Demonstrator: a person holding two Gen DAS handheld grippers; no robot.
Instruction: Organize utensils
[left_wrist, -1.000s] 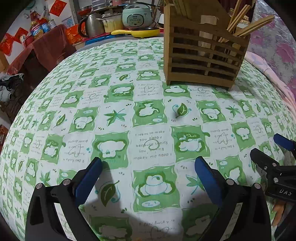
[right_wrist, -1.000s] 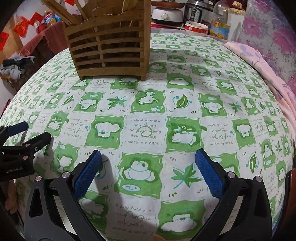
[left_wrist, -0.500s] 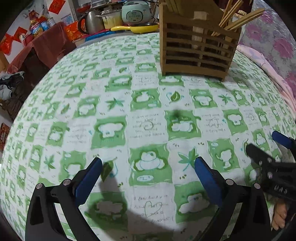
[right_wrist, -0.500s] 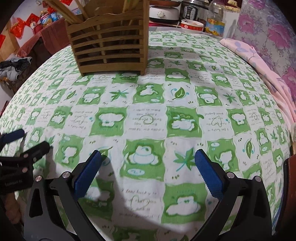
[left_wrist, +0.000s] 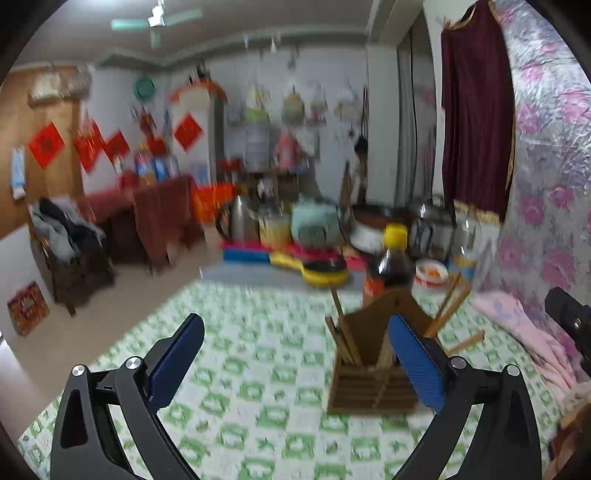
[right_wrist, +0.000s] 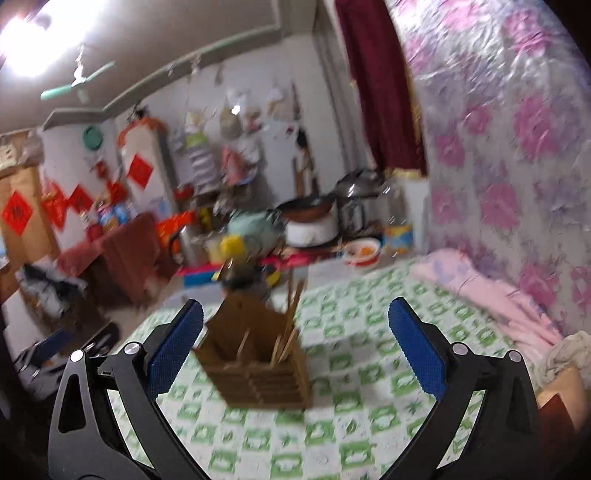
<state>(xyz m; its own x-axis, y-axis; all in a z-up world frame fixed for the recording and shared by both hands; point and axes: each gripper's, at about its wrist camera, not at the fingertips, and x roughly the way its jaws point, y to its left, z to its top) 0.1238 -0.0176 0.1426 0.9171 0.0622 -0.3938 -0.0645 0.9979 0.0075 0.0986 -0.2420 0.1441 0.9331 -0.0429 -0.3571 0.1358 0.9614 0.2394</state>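
Apparently done: left gripper (left_wrist: 295, 363) and right gripper (right_wrist: 295, 345) jaws apart, empty; chopsticks (right_wrist: 290, 332) upright in wooden holder (right_wrist: 258, 365) at 12 o'clock, on tablecloth (right_wrist: 369, 369).

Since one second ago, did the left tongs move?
Yes. The left tongs lifted and tilted up: the wooden utensil holder dropped from the view's top to low, with the far room showing.

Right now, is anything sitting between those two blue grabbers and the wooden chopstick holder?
Nothing visible. Only bare green-checked tablecloth lies between the open right gripper and the wooden holder, and likewise for the open left gripper. Both views are blurred.
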